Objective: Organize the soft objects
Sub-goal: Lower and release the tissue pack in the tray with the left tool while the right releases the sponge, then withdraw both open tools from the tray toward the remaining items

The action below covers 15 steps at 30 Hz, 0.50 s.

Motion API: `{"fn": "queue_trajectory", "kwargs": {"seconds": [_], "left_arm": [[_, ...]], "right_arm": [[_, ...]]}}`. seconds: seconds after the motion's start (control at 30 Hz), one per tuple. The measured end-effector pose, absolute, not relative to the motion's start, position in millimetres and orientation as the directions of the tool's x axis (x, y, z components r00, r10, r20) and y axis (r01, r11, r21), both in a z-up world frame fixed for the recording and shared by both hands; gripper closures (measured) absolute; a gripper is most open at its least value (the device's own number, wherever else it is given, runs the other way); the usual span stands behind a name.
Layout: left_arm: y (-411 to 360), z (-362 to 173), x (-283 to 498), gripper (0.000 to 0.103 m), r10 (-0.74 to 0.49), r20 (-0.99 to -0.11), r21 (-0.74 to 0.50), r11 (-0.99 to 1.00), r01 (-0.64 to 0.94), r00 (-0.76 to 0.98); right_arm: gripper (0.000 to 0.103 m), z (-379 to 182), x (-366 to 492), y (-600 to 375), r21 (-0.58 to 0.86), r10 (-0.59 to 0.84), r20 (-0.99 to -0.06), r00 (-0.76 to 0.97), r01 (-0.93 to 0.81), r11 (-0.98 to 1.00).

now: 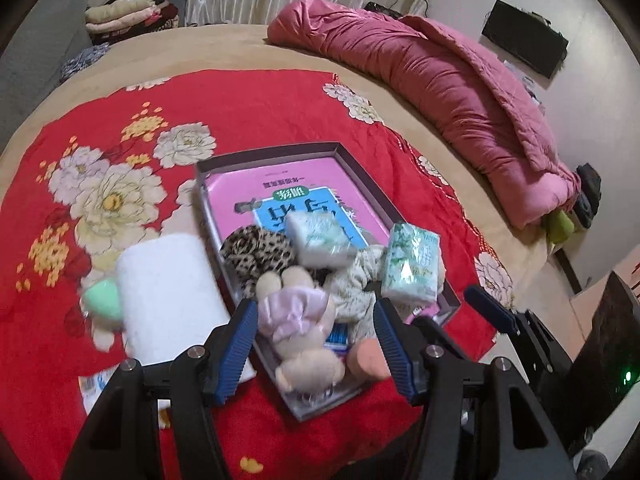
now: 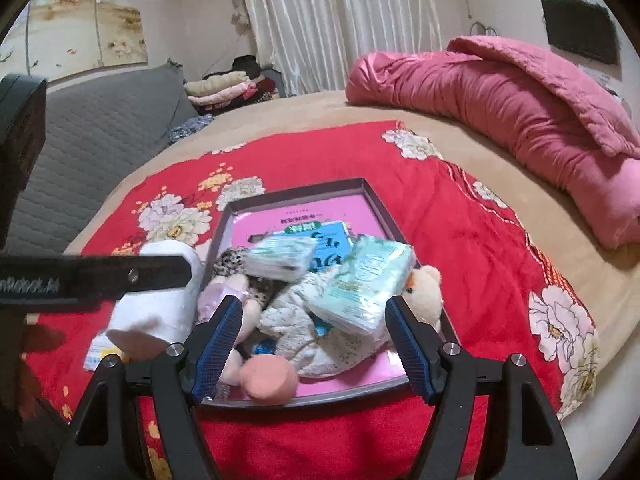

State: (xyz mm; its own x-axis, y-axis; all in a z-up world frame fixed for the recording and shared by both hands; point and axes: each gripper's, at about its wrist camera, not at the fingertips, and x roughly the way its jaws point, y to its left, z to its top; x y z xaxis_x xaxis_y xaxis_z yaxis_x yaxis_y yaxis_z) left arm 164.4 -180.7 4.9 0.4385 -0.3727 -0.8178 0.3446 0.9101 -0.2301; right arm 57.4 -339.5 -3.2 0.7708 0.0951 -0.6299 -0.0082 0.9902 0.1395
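A shallow grey box [image 1: 208,168] [image 2: 374,196] with a pink liner lies on the red floral cloth. In it are a plush bear in a pink dress [image 1: 298,330] [image 2: 224,296], a leopard scrunchie [image 1: 256,248], two tissue packs [image 1: 412,268] [image 2: 366,280] [image 1: 320,240] [image 2: 280,258], a cream fleece item [image 2: 296,320], a peach sponge [image 1: 366,360] [image 2: 270,380] and another bear [image 2: 422,288]. A white towel roll [image 1: 168,296] [image 2: 160,308] and a green sponge [image 1: 102,296] lie left of the box. My left gripper [image 1: 316,336] is open around the dressed bear. My right gripper [image 2: 316,332] is open over the pile.
The red cloth [image 1: 248,112] [image 2: 460,240] covers a beige bed. A pink quilt [image 1: 460,80] [image 2: 520,92] lies at the back right. Folded clothes [image 1: 124,12] sit at the back left beside a grey sofa [image 2: 100,136]. A small packet [image 2: 96,354] lies near the towel.
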Motion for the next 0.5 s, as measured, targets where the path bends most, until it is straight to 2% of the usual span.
{"fn": "queue_trajectory", "kwargs": {"seconds": [0.2, 0.5], "left_arm": [[-149, 12, 147, 0.043, -0.374, -0.802, -0.251, 0.919, 0.305, 0.467], [-75, 19, 134, 0.043, -0.309, -0.793, -0.252, 0.951, 0.180, 0.525]], "right_arm": [[0.028, 8, 55, -317, 0.103, 0.111, -0.616, 0.780, -0.059, 0.993], [0.027, 25, 52, -272, 0.053, 0.166, -0.604, 0.779, -0.168, 0.984]]}}
